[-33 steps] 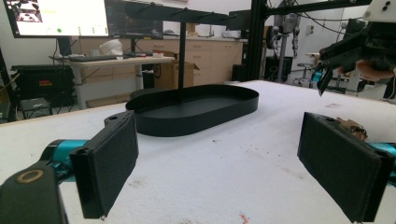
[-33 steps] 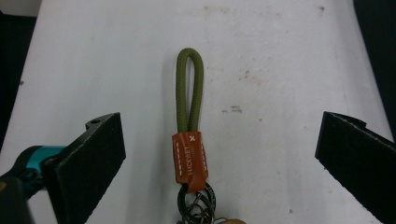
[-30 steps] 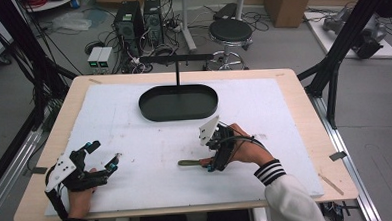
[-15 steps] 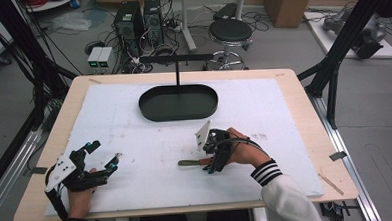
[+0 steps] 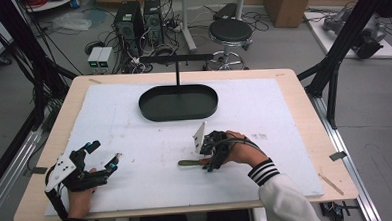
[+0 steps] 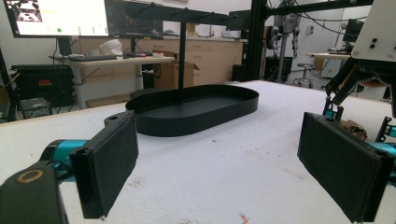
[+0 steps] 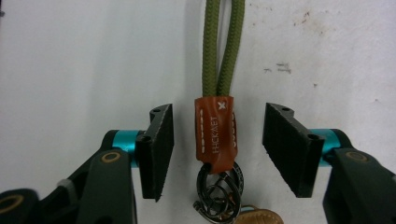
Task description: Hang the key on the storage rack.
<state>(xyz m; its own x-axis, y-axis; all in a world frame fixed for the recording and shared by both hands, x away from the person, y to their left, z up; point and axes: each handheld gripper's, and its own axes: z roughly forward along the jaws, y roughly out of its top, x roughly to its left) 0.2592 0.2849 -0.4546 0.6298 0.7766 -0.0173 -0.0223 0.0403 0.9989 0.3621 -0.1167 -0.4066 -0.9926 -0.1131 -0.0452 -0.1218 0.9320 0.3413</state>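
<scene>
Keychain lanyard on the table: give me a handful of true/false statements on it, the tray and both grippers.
1. The olive keychain lanyard lies flat on the white table cover. True.
2. The right gripper has its fingers pressed onto the brown leather tab. False: its jaws have just been closing, but gaps remain on both sides of the tab.
3. The black oval tray holds the lanyard. False: the tray is bare; the lanyard lies nearer the person.
4. The left gripper is open with nothing between its fingers. True.
5. A metal key ring hangs from the tab. True.
</scene>
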